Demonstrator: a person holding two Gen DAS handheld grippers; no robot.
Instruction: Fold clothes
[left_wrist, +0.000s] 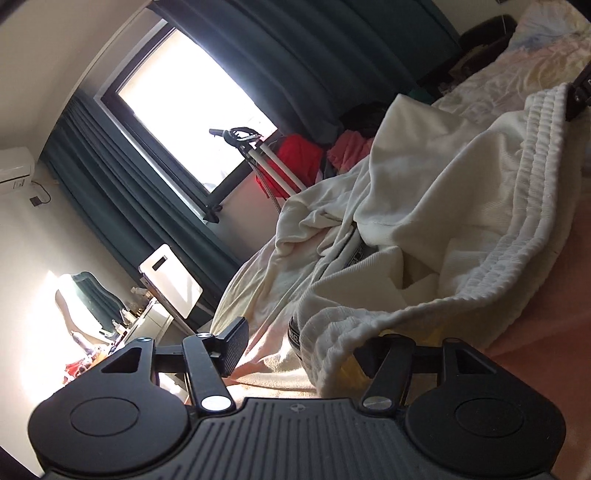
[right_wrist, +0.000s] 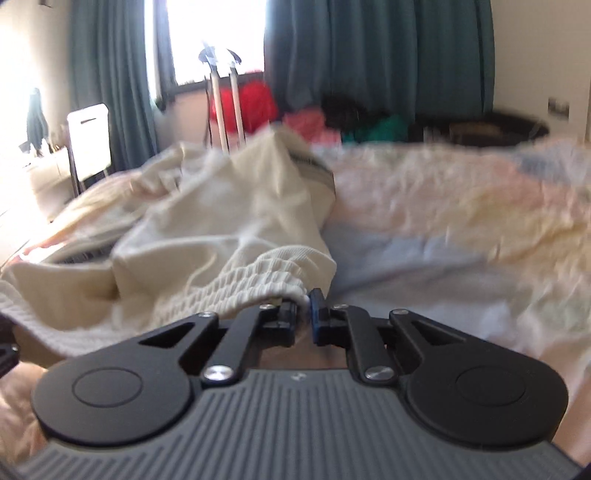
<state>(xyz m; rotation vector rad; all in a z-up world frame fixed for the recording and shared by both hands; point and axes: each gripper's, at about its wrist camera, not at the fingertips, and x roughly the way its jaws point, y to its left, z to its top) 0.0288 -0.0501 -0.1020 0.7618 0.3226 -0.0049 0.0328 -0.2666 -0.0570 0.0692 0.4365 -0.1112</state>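
Sprawling across the pastel bedspread (right_wrist: 461, 206), the cream sweatpants (left_wrist: 424, 192) lay rumpled, legs trailing away from you toward the window side. Their ribbed waistband (left_wrist: 491, 236) was the near edge, stretched crosswise between your two tools. Your right gripper (right_wrist: 303, 314) was pinched on its end. Your left gripper (left_wrist: 306, 343) stood with fingers spread, the waistband draped over its right finger, not clamped.

I see teal curtains (right_wrist: 369, 55), a bright window (left_wrist: 184, 107), red clothes (left_wrist: 299, 155), a pastel bedspread (right_wrist: 461, 206), a wall air conditioner (left_wrist: 14, 170).
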